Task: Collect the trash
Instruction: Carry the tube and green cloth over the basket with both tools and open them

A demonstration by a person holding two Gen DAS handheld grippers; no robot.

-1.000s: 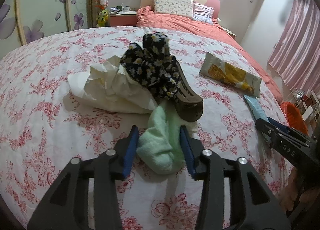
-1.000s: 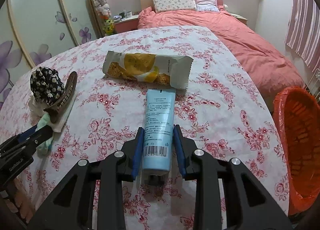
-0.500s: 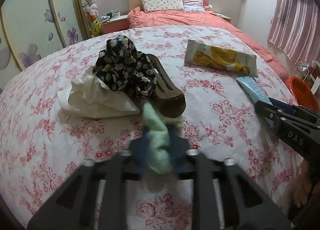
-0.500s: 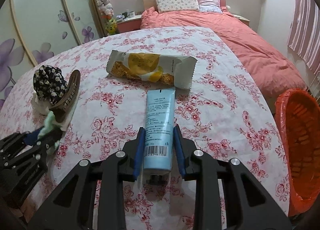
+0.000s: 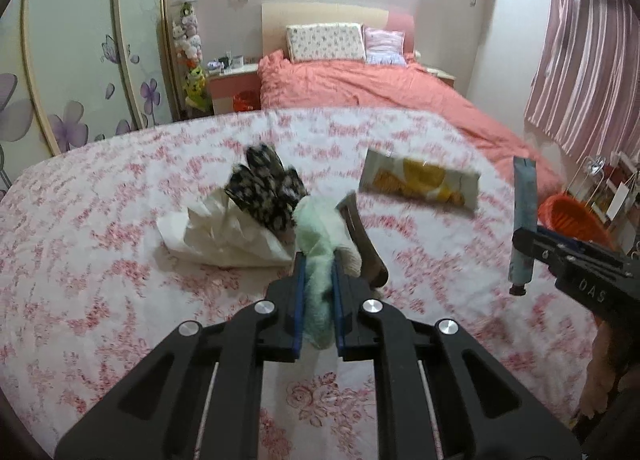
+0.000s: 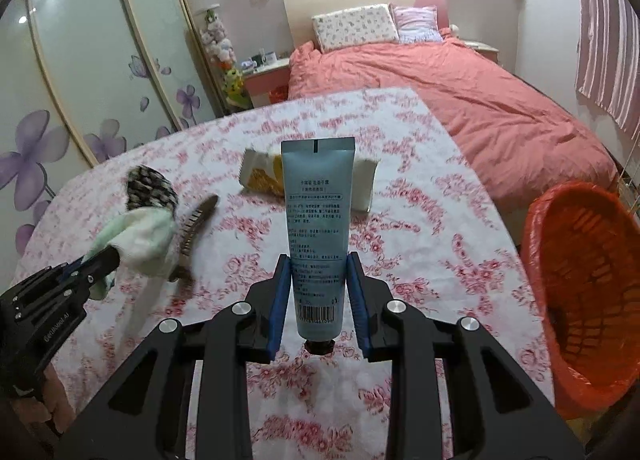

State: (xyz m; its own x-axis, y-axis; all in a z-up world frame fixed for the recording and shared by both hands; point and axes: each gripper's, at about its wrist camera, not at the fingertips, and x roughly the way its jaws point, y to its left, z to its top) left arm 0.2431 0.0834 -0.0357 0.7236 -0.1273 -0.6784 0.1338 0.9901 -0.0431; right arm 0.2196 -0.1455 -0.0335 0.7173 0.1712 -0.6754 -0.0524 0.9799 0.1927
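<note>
My left gripper (image 5: 318, 268) is shut on a pale green cloth (image 5: 320, 236) and holds it above the floral table; the cloth also shows in the right wrist view (image 6: 138, 236). My right gripper (image 6: 318, 260) is shut on a light blue tube (image 6: 318, 219), lifted upright off the table, also seen in the left wrist view (image 5: 524, 215). A yellow-and-white snack wrapper (image 5: 420, 181) lies on the table behind the tube. An orange-lined trash bin (image 6: 588, 292) stands at the table's right edge.
A crumpled white paper (image 5: 216, 232), a black floral cloth (image 5: 264, 187) and a brown hair clip (image 5: 366, 244) lie mid-table. A bed with a pink cover (image 6: 460, 87) is beyond the table. Wardrobe doors are at the left.
My left gripper closed on the green cloth and lifted it. My right gripper raised the blue tube off the table and tilted it upright.
</note>
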